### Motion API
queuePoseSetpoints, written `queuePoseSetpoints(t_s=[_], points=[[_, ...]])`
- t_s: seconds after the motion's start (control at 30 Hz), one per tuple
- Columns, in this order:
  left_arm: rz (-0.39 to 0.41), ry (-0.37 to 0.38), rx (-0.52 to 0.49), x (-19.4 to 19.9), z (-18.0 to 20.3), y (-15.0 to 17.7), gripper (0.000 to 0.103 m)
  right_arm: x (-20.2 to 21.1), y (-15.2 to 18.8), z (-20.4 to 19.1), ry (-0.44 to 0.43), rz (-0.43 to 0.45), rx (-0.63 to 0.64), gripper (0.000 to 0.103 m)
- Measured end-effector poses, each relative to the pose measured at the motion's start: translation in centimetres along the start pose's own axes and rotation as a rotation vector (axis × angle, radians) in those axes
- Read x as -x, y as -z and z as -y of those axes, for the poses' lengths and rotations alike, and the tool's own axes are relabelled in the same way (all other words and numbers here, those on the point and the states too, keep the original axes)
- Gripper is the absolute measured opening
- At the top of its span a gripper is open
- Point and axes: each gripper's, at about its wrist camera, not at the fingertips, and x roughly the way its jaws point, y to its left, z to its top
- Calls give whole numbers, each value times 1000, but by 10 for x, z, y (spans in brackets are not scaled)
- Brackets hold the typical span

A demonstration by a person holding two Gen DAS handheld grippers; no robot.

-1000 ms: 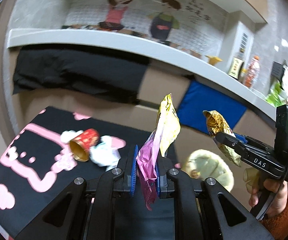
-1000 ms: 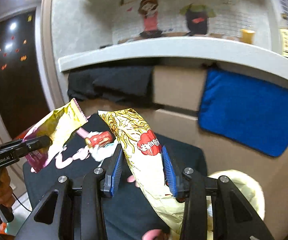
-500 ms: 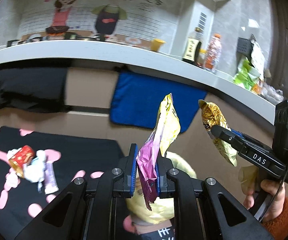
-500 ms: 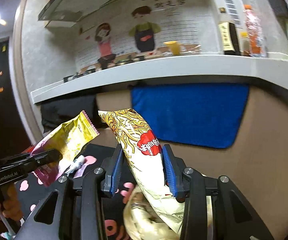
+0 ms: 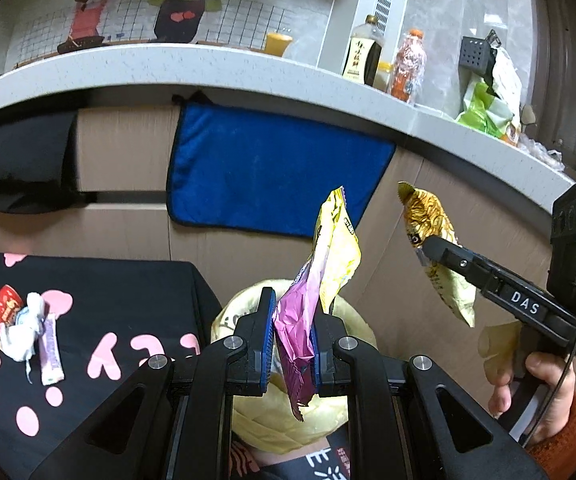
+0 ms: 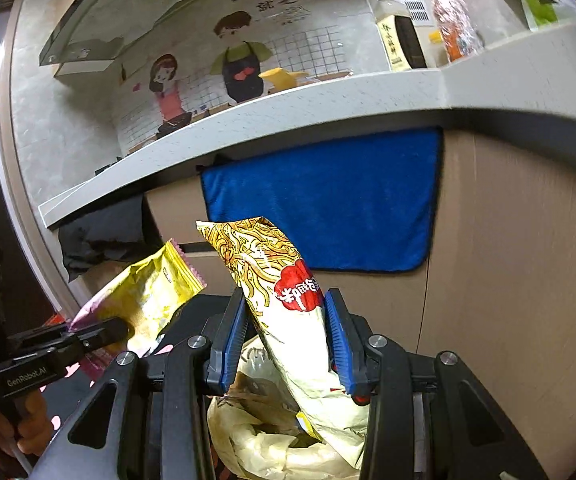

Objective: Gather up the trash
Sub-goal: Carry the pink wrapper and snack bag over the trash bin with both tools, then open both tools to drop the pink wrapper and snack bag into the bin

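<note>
My left gripper [image 5: 291, 330] is shut on a yellow and purple snack wrapper [image 5: 329, 264] that stands up between its blue pads. My right gripper [image 6: 286, 334] is shut on a noodle packet [image 6: 284, 292] printed with yellow noodles and a red label. Both hang above a pale yellow trash bag [image 5: 284, 420] whose crumpled mouth lies just below the fingers [image 6: 272, 440]. From the left wrist the right gripper [image 5: 427, 246] shows at the right with the noodle packet [image 5: 447, 280] in its tip. From the right wrist the left gripper [image 6: 120, 326] shows at the left, holding the snack wrapper [image 6: 152, 296].
A black mat [image 5: 100, 308] with pink shapes lies at the left, bearing a red can [image 5: 0, 310], crumpled white paper [image 5: 22, 334] and a purple wrapper [image 5: 50, 350]. A blue towel [image 5: 272, 176] hangs on the cabinet front under a grey counter [image 5: 208, 68] with bottles.
Both grippers have swung to the right, away from the black mat and over the yellow trash bag, each keeping its wrapper. The can and paper now sit far left.
</note>
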Motion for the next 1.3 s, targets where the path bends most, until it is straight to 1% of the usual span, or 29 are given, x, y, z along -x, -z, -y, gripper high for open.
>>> queuePoseSetpoints(t_s=[0.27,0.5,0.77,0.97,1.03,1.07,1.1,1.13,1.17,1.2,1.3], points=[[-60,6,25,-32,-5,14,15,-11,11,14,8,-28,-29,36],[-127,8,35,-65,-10,28,15,-31,19,23,17,-74,-48,36],[-162,12,46,-95,-14,33,15,-52,33,33,38,-123,-58,36],[-199,41,65,-118,-16,35,15,-66,39,40,53,-154,-72,36],[-212,76,79,-127,-18,37,18,-69,40,40,58,-161,-71,36],[-224,99,88,-132,-19,38,29,-70,41,40,62,-164,-71,36],[-244,128,101,-137,-22,39,44,-72,42,41,65,-168,-70,36],[-252,149,115,-139,-24,39,48,-73,42,41,68,-171,-70,36],[-251,166,131,-139,-28,40,49,-75,42,41,71,-174,-70,36],[-245,165,141,-137,-32,39,49,-77,43,41,74,-177,-68,36],[-213,123,169,-124,-46,34,49,-85,46,37,87,-191,-47,36]])
